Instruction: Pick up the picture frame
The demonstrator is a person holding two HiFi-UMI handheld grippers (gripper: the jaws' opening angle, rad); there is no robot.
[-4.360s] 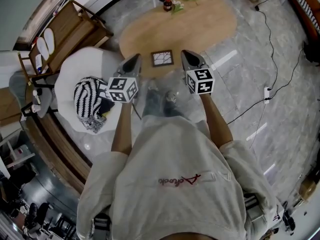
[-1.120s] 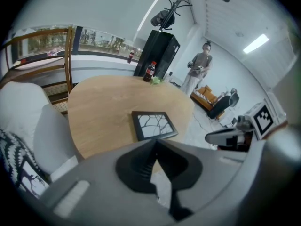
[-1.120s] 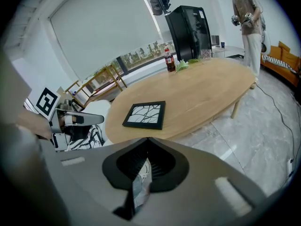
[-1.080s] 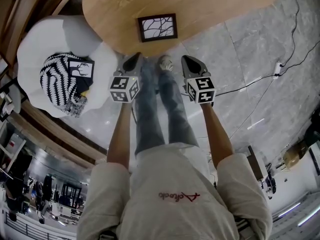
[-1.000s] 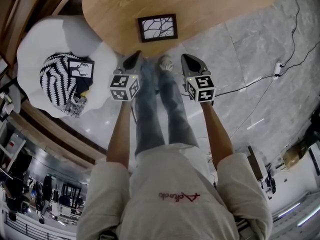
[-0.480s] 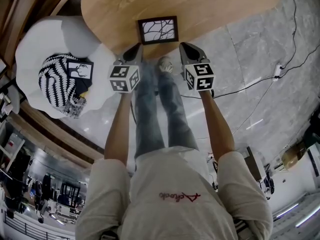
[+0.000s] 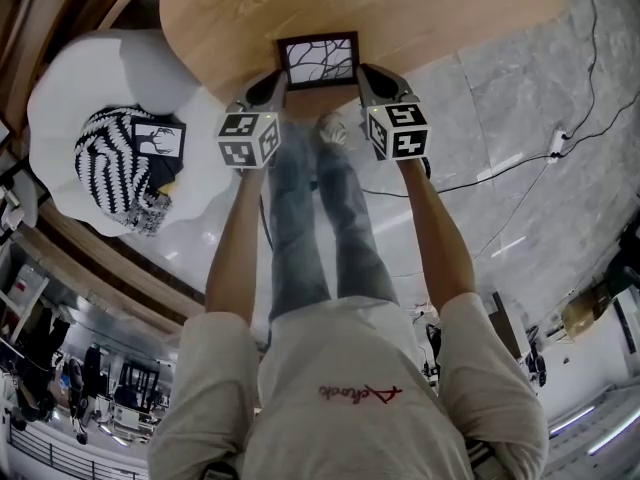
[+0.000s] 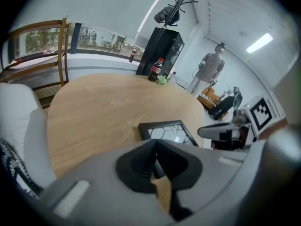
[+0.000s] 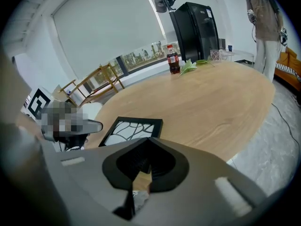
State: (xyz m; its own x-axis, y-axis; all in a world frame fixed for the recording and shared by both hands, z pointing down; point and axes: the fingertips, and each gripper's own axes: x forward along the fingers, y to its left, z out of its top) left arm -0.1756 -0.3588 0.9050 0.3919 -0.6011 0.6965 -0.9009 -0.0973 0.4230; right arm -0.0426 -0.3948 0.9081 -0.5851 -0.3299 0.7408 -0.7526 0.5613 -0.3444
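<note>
Both hands are out in front, each carrying a tool. The left hand-held gripper [image 7: 270, 80] has its jaws pressed together with nothing between them, and its own camera confirms it [image 8: 155, 145]. The right hand-held gripper [image 7: 368, 76] matches it: jaws pressed together and empty [image 9: 149, 144].

The black rectangular picture frame [image 7: 319, 61], with a branching black-line pattern on white, lies flat on the oval light-wood surface [image 7: 430, 18], close to the near edge. The two tips sit on either side of it, the left one just beside its near-left corner and the right one just beside its near-right corner (the head view doesn't show whether either tip touches it).

In the left gripper view the frame [image 8: 167, 130] lies just beyond the jaws and a little to the right. In the right gripper view it [image 9: 131, 128] lies just beyond them and a little to the left.

At the far end of the surface stands a dark cola bottle with a red label [image 9: 173, 59], with a tall black cabinet [image 9: 195, 29] behind it. Left of the surface is a white armchair [image 7: 80, 78] with a black-and-white striped cushion [image 7: 115, 168] on it. Grey marble floor [image 7: 520, 118] lies to the right.
</note>
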